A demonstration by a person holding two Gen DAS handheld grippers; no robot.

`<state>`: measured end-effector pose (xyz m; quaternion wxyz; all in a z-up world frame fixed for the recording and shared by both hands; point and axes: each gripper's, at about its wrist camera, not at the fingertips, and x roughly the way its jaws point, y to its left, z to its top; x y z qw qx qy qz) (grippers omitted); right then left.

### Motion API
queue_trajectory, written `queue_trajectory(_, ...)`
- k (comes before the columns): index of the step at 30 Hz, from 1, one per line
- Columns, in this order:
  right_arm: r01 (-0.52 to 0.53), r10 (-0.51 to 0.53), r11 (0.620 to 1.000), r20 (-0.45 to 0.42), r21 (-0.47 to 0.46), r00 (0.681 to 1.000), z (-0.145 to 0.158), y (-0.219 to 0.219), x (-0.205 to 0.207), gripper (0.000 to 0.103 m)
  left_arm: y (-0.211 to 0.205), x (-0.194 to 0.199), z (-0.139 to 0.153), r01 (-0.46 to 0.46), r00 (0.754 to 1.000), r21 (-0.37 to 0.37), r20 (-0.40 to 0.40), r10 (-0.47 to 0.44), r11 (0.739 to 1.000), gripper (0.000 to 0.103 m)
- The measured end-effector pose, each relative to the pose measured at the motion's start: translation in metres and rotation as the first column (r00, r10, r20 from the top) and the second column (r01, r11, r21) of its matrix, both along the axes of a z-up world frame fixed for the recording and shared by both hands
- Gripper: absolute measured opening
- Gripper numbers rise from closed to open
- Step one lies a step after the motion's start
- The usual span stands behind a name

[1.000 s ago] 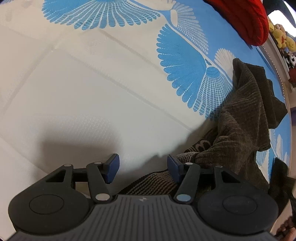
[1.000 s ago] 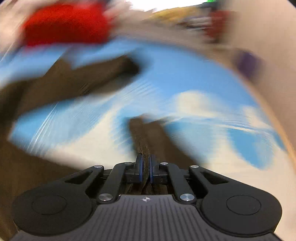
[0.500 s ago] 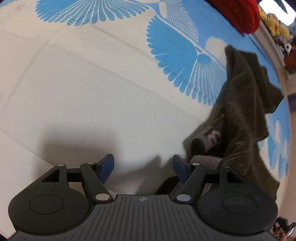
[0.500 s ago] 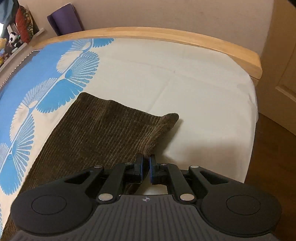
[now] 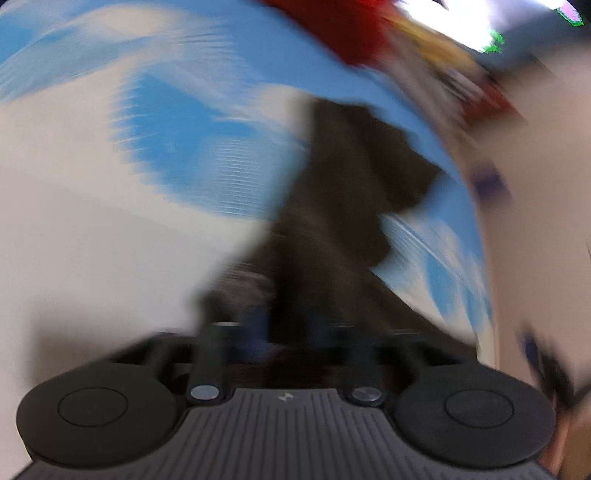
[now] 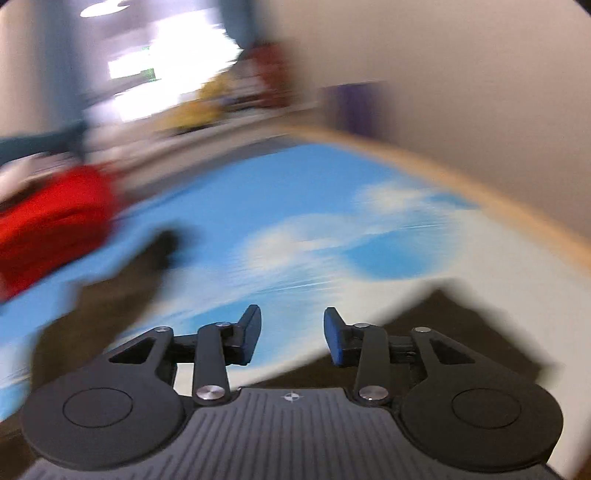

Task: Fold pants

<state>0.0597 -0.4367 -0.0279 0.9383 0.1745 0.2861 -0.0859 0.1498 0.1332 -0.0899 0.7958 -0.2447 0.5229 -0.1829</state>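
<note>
The dark brown corduroy pants (image 5: 351, 184) lie on a blue and white bedspread (image 5: 110, 229). The left wrist view is blurred by motion. In it my left gripper (image 5: 288, 332) is shut on the near end of the pants, and the cloth runs up and away from its fingers. My right gripper (image 6: 291, 332) has its jaws opening, with nothing between them and only bedspread (image 6: 332, 229) behind the gap. In that view, parts of the pants (image 6: 461, 317) show low on the right and low on the left.
A red cushion (image 6: 48, 236) lies at the far left of the bed and also appears as a red cushion (image 5: 351, 33) in the left wrist view. A wooden bed rim (image 6: 480, 192) curves along the right. Toys and a bright window are blurred beyond the bed.
My left gripper went from wide open to shut on the pants' near end and rose. My right gripper let go of the pant leg, opened and swung towards the blue part of the bed.
</note>
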Motion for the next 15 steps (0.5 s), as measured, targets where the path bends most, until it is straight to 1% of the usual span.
queue_trajectory(1, -0.087, 0.087, 0.995, 0.000, 0.045, 0.996, 0.000, 0.023, 0.008, 0.042, -0.020, -0.007, 0.010, 0.089, 0.993, 0.055, 0.068, -0.093, 0.995, 0.002)
queue_trajectory(2, -0.184, 0.185, 0.978, -0.008, 0.101, 0.983, -0.003, 0.047, 0.019, 0.044, -0.038, -0.014, 0.015, 0.170, 0.977, 0.104, 0.108, -0.182, 0.980, 0.002)
queue_trajectory(3, -0.263, 0.268, 0.954, -0.017, 0.144, 0.963, -0.006, 0.071, 0.028, 0.044, -0.054, -0.020, 0.012, 0.243, 0.961, 0.135, 0.100, -0.257, 0.961, 0.002)
queue_trajectory(4, -0.333, 0.343, 0.926, -0.029, 0.181, 0.939, -0.011, 0.093, 0.039, 0.044, -0.066, -0.023, 0.003, 0.284, 0.953, 0.160, 0.060, -0.296, 0.945, 0.002)
queue_trajectory(5, -0.394, 0.411, 0.895, -0.045, 0.211, 0.911, -0.017, 0.116, 0.050, 0.046, -0.075, -0.024, -0.007, 0.305, 0.950, 0.174, 0.019, -0.312, 0.936, 0.002)
queue_trajectory(6, -0.433, 0.456, 0.873, -0.061, 0.224, 0.888, -0.021, 0.135, 0.060, 0.046, -0.083, -0.025, -0.014, 0.325, 0.944, 0.186, -0.011, -0.329, 0.927, 0.002)
queue_trajectory(8, -0.500, 0.527, 0.841, -0.108, 0.206, 0.843, -0.033, 0.180, 0.080, 0.049, -0.098, -0.026, -0.020, 0.360, 0.930, 0.223, -0.016, -0.366, 0.906, 0.002)
queue_trajectory(9, -0.525, 0.553, 0.828, -0.133, 0.199, 0.822, -0.037, 0.202, 0.083, 0.052, -0.103, -0.026, -0.021, 0.369, 0.926, 0.240, -0.016, -0.376, 0.898, 0.002)
queue_trajectory(10, -0.543, 0.573, 0.816, -0.155, 0.198, 0.805, -0.043, 0.220, 0.090, 0.053, -0.105, -0.024, -0.022, 0.376, 0.924, 0.242, -0.023, -0.382, 0.895, 0.002)
queue_trajectory(11, -0.556, 0.587, 0.808, -0.178, 0.196, 0.790, -0.048, 0.238, 0.092, 0.054, -0.105, -0.019, -0.021, 0.375, 0.926, 0.230, -0.038, -0.376, 0.898, 0.003)
queue_trajectory(12, -0.575, 0.607, 0.794, -0.202, 0.197, 0.769, -0.055, 0.255, 0.100, 0.054, -0.099, -0.012, -0.019, 0.362, 0.932, 0.205, -0.051, -0.360, 0.909, 0.007)
queue_trajectory(13, -0.595, 0.626, 0.780, -0.219, 0.196, 0.749, -0.062, 0.268, 0.107, 0.054, -0.087, -0.008, -0.014, 0.329, 0.944, 0.165, -0.058, -0.324, 0.930, 0.021)
queue_trajectory(14, -0.616, 0.642, 0.766, -0.240, 0.182, 0.728, -0.069, 0.280, 0.114, 0.055, -0.074, -0.001, -0.009, 0.271, 0.962, 0.125, -0.060, -0.265, 0.954, 0.030)
queue_trajectory(15, -0.634, 0.651, 0.757, -0.269, 0.158, 0.710, -0.074, 0.294, 0.110, 0.055, -0.054, 0.007, -0.005, 0.186, 0.982, 0.102, -0.065, -0.180, 0.977, 0.041)
